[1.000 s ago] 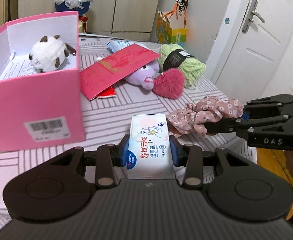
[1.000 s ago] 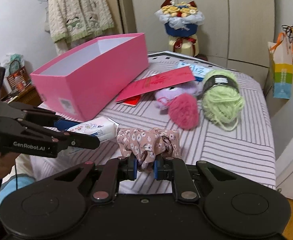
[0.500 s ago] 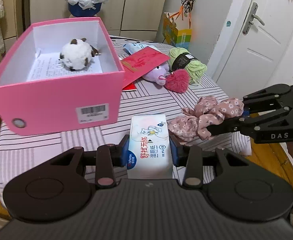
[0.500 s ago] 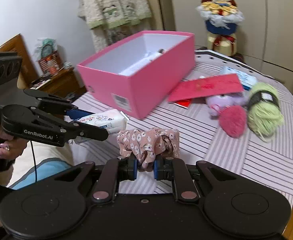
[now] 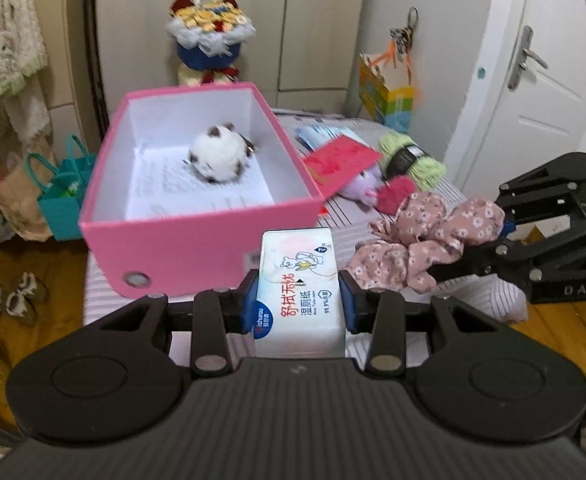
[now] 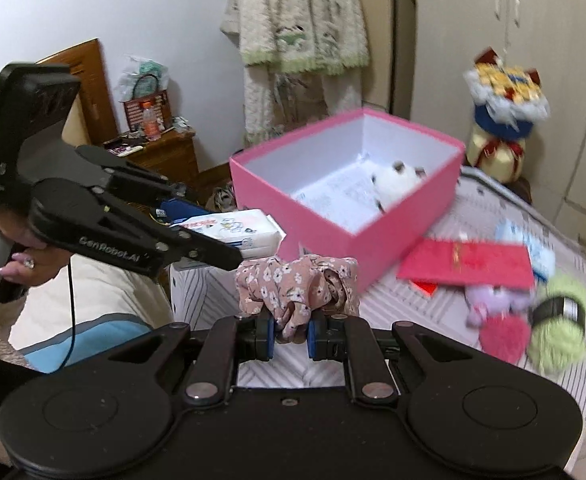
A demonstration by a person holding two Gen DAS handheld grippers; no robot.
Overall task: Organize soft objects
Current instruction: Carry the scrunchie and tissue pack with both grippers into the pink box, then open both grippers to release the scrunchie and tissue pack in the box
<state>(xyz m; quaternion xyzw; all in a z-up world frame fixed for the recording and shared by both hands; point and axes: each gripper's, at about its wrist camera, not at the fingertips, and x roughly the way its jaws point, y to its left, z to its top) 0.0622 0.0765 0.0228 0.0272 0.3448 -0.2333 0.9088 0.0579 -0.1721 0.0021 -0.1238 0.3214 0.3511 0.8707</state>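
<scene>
Left wrist view: left gripper fingers clamp the wet-wipe pack, held clear of the table. Pink box at 11 o'clock contains one white plush.

Right wrist view: right gripper fingers clamp the floral scrunchie. Pink box at 1 o'clock. Judged progress: one item stowed, two in transit; green yarn, pink pompom and purple plush remain at 3 o'clock.

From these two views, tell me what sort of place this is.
Most likely a bedroom at home. A knitted cardigan hangs by tall wardrobe doors, a wooden bedside cabinet stands against the wall, and a bouquet sits behind the pink box on the striped table cover.
</scene>
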